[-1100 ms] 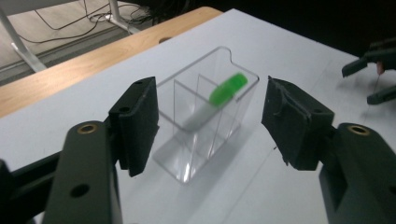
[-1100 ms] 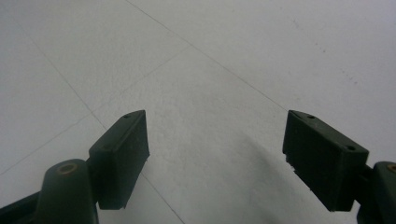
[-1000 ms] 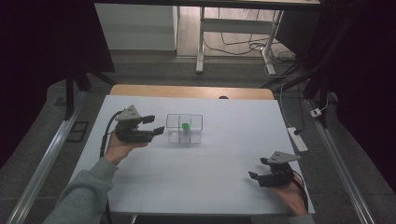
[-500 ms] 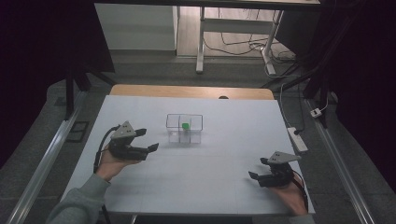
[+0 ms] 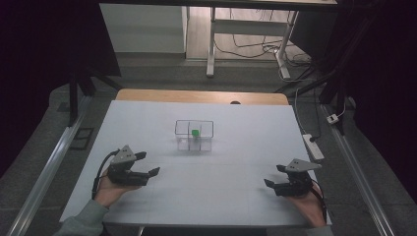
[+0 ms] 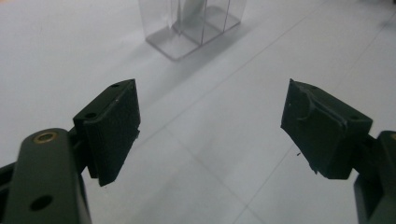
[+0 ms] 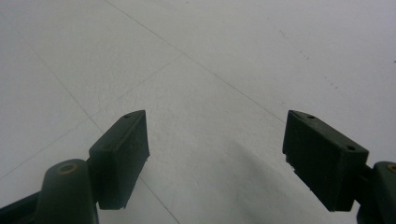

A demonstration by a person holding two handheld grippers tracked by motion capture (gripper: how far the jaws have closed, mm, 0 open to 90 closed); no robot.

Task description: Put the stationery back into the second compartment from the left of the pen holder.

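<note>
One green block [image 5: 195,132] sits inside the clear box [image 5: 194,135], in its middle compartment, mid-table [image 5: 236,123]. Your left gripper [image 5: 147,167] hangs near the table's front edge, jaws spread, empty; your right gripper [image 5: 273,178] likewise. The placing looks done. Any next move means reaching forward to the box.

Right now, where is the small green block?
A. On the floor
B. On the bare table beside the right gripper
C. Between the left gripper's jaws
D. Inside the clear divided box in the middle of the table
D: the green block sits inside the clear divided box, apart from the left gripper and right gripper, both with jaws open and empty.
</note>
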